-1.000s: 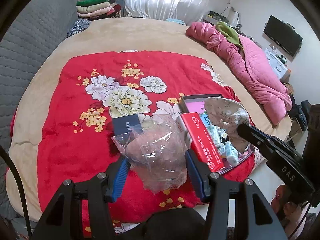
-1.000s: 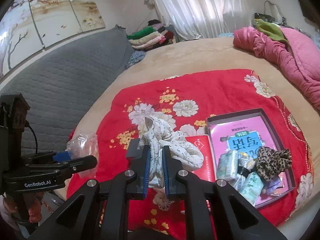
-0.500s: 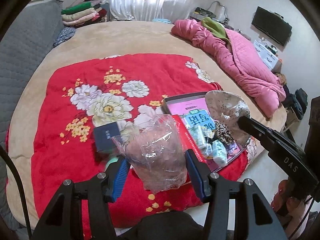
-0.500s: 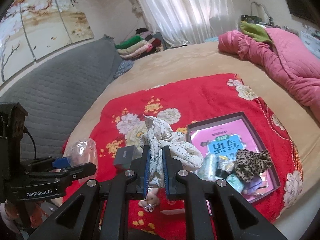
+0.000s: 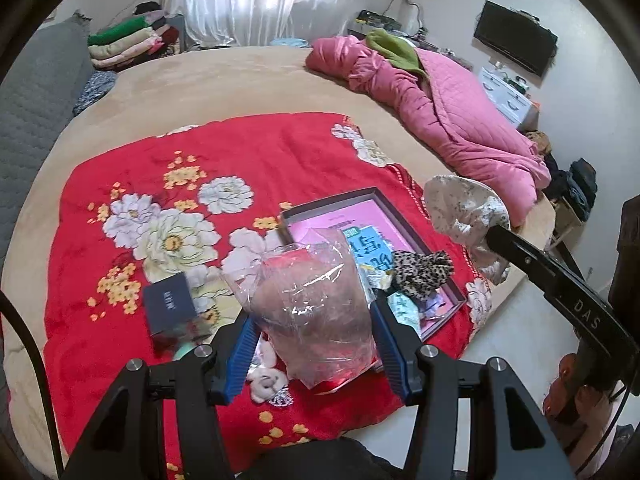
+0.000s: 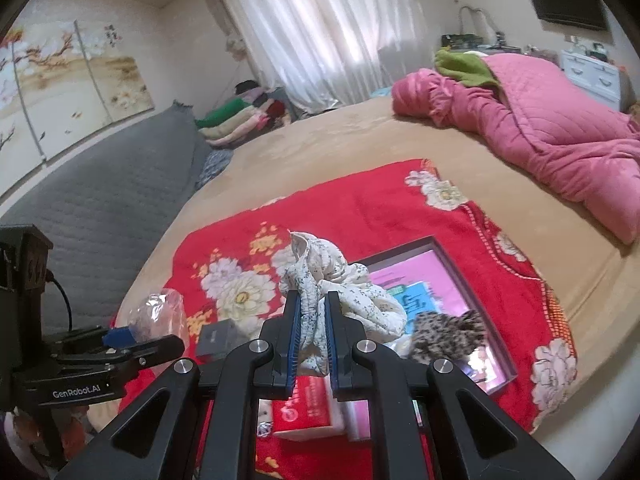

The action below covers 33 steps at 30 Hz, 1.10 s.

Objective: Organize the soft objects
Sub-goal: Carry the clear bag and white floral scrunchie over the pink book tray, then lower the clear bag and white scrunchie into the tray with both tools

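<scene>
My left gripper (image 5: 314,320) squeezes a clear plastic bag (image 5: 316,312); something pink inside looks blurry. My right gripper (image 6: 311,336) pinches a flowery cloth (image 6: 340,292) above the bed, hiding the tray (image 6: 490,316) partly.

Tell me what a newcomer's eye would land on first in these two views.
The bright red blanket with white and yellow flowers, spread over the tan bed, dominates both views. In front of it, the left gripper is shut on a crinkled clear plastic bag with something pinkish inside, while the right gripper pinches a bunched white floral cloth. A heaped pink quilt lies along the bed's far right.
</scene>
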Each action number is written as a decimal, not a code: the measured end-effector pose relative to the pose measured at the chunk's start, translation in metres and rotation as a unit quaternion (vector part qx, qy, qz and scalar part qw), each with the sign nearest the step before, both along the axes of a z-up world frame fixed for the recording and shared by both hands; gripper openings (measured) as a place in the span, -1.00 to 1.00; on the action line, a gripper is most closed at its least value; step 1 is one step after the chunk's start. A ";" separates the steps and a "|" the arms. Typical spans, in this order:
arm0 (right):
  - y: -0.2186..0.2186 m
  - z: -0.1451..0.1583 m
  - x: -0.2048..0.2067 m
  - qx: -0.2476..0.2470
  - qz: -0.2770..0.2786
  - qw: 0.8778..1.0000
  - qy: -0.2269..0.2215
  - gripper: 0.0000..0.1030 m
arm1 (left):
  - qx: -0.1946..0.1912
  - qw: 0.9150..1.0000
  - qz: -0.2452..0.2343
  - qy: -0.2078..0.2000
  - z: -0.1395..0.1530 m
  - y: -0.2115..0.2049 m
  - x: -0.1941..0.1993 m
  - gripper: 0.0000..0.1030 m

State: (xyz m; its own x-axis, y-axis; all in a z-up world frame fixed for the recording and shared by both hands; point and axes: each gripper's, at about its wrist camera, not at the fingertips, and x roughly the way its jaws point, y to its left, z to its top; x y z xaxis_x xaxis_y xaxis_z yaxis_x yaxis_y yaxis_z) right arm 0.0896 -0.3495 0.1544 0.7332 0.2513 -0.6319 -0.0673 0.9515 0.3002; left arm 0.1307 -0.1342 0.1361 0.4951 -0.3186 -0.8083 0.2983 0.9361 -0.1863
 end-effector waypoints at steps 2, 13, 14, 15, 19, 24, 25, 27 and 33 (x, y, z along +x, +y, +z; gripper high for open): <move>-0.007 0.001 0.000 -0.002 -0.009 1.000 0.000 -0.77 | 0.001 1.000 -0.006 0.001 -0.001 -0.006 0.003 0.08; -0.029 0.003 0.001 -0.009 -0.034 0.999 -0.003 -0.77 | -0.004 0.999 -0.034 0.000 -0.005 -0.031 0.012 0.08; -0.030 0.004 0.001 -0.008 -0.035 0.999 -0.004 -0.77 | -0.002 0.999 -0.037 0.001 -0.007 -0.034 0.013 0.08; -0.032 0.003 0.001 -0.008 -0.037 0.999 -0.004 -0.77 | 0.000 0.999 -0.040 0.001 -0.008 -0.037 0.013 0.08; -0.040 0.001 0.003 -0.008 -0.043 0.999 -0.003 -0.77 | 0.002 0.999 -0.049 0.009 -0.016 -0.048 0.018 0.08; -0.052 -0.003 0.002 -0.008 -0.052 0.999 0.000 -0.77 | 0.004 0.998 -0.061 0.019 -0.026 -0.064 0.025 0.08; -0.055 -0.004 0.002 -0.010 -0.054 0.998 0.001 -0.77 | 0.005 0.998 -0.063 0.021 -0.028 -0.067 0.026 0.08; -0.062 -0.007 0.003 -0.008 -0.061 0.998 0.003 -0.77 | 0.009 0.997 -0.068 0.024 -0.033 -0.075 0.028 0.08; -0.075 -0.016 0.004 -0.010 -0.074 0.997 0.010 -0.77 | 0.023 0.995 -0.091 0.035 -0.049 -0.096 0.033 0.08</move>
State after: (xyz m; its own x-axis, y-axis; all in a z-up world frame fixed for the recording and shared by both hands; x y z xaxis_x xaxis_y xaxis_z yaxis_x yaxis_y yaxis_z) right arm 0.0938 -0.4249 0.1380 0.7480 0.1284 -0.6511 0.0797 0.9566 0.2803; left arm 0.1633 -0.2307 0.0874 0.3740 -0.3596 -0.8549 0.4509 0.8760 -0.1712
